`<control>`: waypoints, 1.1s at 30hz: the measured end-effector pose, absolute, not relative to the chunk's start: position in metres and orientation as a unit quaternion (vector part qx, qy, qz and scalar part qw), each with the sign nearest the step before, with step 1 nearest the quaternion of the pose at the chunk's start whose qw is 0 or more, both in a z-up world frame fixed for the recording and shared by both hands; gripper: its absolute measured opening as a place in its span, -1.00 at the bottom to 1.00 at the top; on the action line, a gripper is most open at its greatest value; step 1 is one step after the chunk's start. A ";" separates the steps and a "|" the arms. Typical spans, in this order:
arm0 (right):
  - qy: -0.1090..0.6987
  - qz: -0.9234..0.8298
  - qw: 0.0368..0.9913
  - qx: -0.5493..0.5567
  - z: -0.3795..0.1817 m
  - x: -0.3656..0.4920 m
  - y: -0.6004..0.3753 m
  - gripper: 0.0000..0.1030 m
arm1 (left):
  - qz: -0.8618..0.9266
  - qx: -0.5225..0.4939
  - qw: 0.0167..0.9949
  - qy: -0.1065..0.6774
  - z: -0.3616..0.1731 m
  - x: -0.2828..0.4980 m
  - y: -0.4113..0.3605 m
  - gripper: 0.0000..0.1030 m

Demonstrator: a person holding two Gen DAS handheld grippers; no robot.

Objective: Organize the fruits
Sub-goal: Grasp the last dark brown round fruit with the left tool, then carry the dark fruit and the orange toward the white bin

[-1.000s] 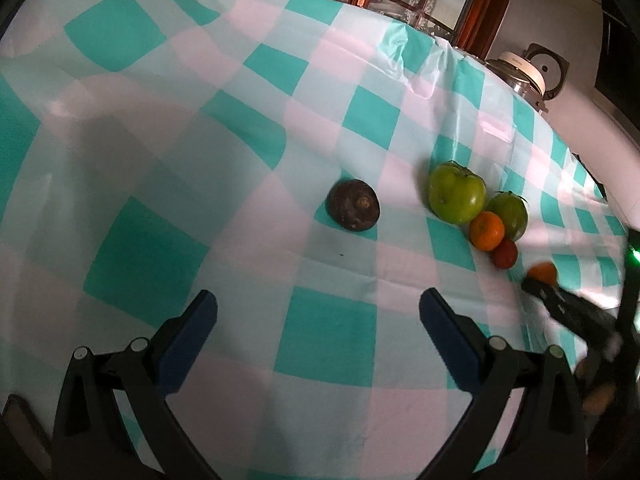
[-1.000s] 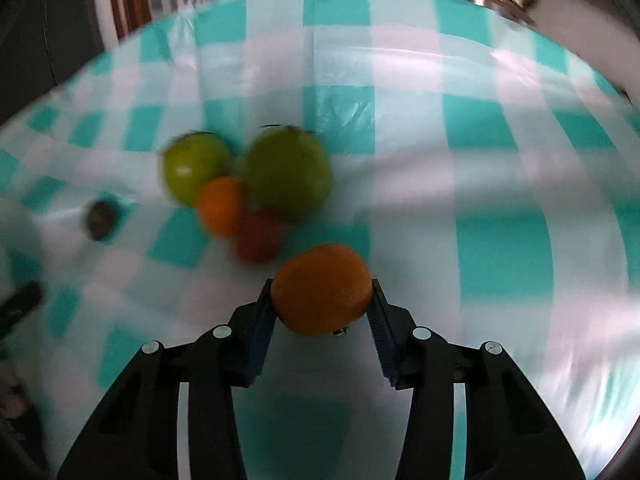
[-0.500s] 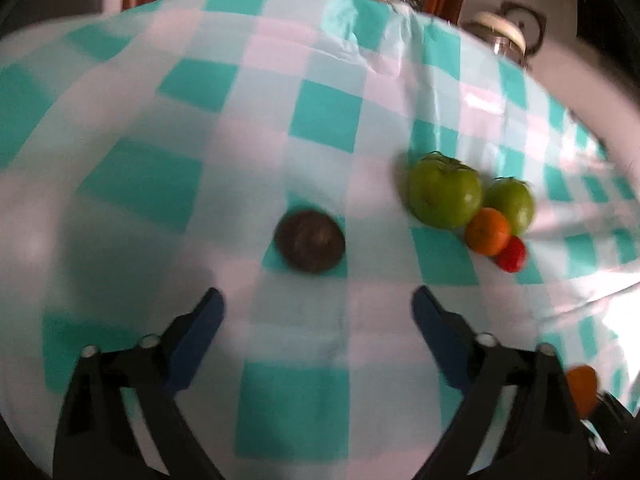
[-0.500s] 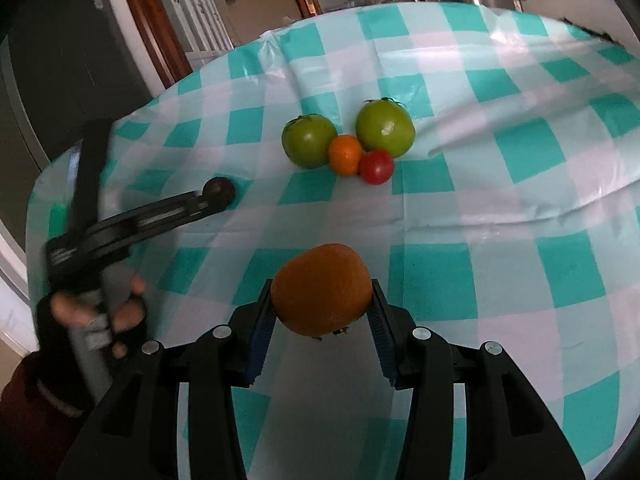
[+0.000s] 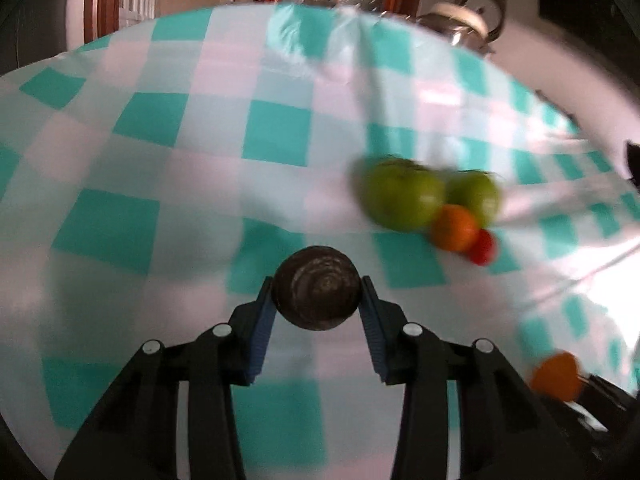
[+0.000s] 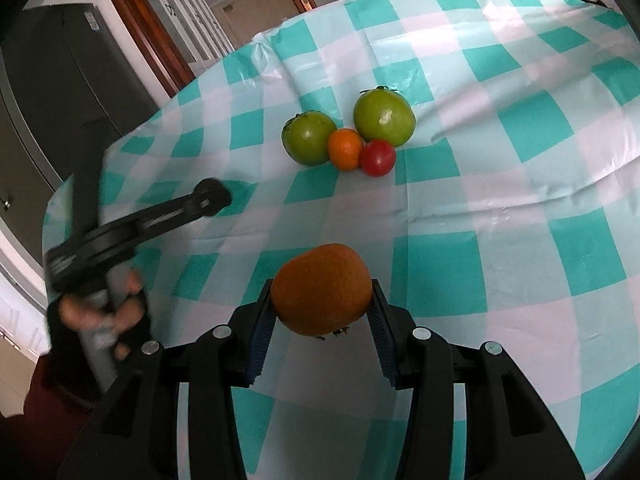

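My left gripper [image 5: 318, 298] is shut on a dark brown round fruit [image 5: 317, 288] on the checked cloth. It also shows in the right wrist view [image 6: 210, 200], at the left. My right gripper [image 6: 322, 298] is shut on a large orange [image 6: 321, 288] and holds it above the cloth; the orange shows in the left wrist view [image 5: 556, 376] at the lower right. A cluster lies further back: two green tomatoes [image 6: 309, 137] [image 6: 383, 117], a small orange [image 6: 345, 149] and a small red fruit [image 6: 378, 157]. The cluster is blurred in the left wrist view [image 5: 404, 200].
A teal and white checked tablecloth [image 6: 520, 200] covers the table. A metal pot [image 5: 460, 20] stands beyond the far edge. A dark cabinet [image 6: 60, 80] and wooden door frames stand to the left. The person's hand [image 6: 100, 312] holds the left gripper.
My left gripper has moved forward and closed on the dark fruit, which lay free before. My right gripper has pulled back from the cluster with the orange still in it.
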State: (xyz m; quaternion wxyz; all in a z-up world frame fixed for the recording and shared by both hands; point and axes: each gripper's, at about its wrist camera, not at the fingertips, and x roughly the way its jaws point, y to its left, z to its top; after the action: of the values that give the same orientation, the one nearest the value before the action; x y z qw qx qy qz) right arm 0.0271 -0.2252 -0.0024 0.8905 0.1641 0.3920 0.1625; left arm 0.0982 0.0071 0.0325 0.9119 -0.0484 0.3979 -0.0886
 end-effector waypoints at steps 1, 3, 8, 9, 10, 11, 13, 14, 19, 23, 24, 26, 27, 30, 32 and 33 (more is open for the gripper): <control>0.392 0.162 0.890 0.165 -0.002 0.028 -0.226 -0.12 | -0.098 -0.058 0.909 0.402 0.033 0.090 0.006 -0.19; 0.394 0.163 0.889 0.166 -0.003 0.029 -0.225 -0.12 | -0.108 -0.069 0.904 0.409 0.031 0.071 0.004 -0.19; 0.393 0.166 0.888 0.171 -0.003 0.030 -0.226 -0.12 | -0.113 -0.066 0.898 0.420 0.019 0.036 -0.003 -0.19; 0.394 0.166 0.888 0.172 -0.003 0.031 -0.226 -0.12 | -0.116 -0.065 0.896 0.423 0.019 0.038 -0.003 -0.19; 0.394 0.166 0.887 0.173 -0.003 0.031 -0.227 -0.12 | -0.116 -0.061 0.896 0.423 0.018 0.037 -0.006 -0.19; 0.393 0.166 0.887 0.176 -0.003 0.031 -0.228 -0.12 | -0.112 -0.057 0.898 0.422 0.017 0.037 -0.006 -0.19; 0.393 0.163 0.886 0.182 -0.004 0.032 -0.230 -0.12 | -0.108 -0.055 0.900 0.419 0.017 0.035 -0.005 -0.19; 0.394 0.163 0.886 0.183 -0.004 0.033 -0.230 -0.12 | -0.108 -0.059 0.900 0.419 0.016 0.035 -0.002 -0.19; 0.397 0.153 0.885 0.188 -0.005 0.034 -0.232 -0.12 | -0.100 -0.055 0.906 0.408 0.018 0.035 -0.001 -0.19; 0.388 0.121 0.894 0.186 -0.001 0.026 -0.235 -0.12 | -0.098 -0.053 0.913 0.391 0.024 0.029 -0.001 -0.19; 0.388 0.106 0.898 0.179 0.001 0.017 -0.234 -0.12 | -0.100 -0.056 0.914 0.389 0.026 0.025 0.000 -0.19; 0.385 0.099 0.901 0.173 0.006 -0.006 -0.230 -0.12 | -0.109 -0.052 0.916 0.382 0.031 0.005 0.000 -0.19; 0.380 0.098 0.904 0.171 0.009 -0.023 -0.227 -0.12 | -0.112 -0.048 0.917 0.379 0.032 -0.003 -0.001 -0.19; 0.369 0.095 0.912 0.151 0.019 -0.071 -0.218 -0.12 | -0.140 -0.034 0.916 0.375 0.035 -0.040 -0.008 -0.19; 0.367 0.089 0.916 0.134 0.023 -0.097 -0.213 -0.13 | -0.159 -0.026 0.912 0.378 0.035 -0.060 -0.015 -0.19; 0.365 0.084 0.919 0.123 0.026 -0.115 -0.212 -0.13 | -0.166 -0.022 0.911 0.378 0.035 -0.068 -0.018 -0.19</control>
State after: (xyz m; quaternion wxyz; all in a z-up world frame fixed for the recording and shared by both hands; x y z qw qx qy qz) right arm -0.1146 -0.2120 0.0265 0.9191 0.1230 0.3648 0.0841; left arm -0.0680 -0.0183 0.0346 0.9107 -0.0221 0.3776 -0.1662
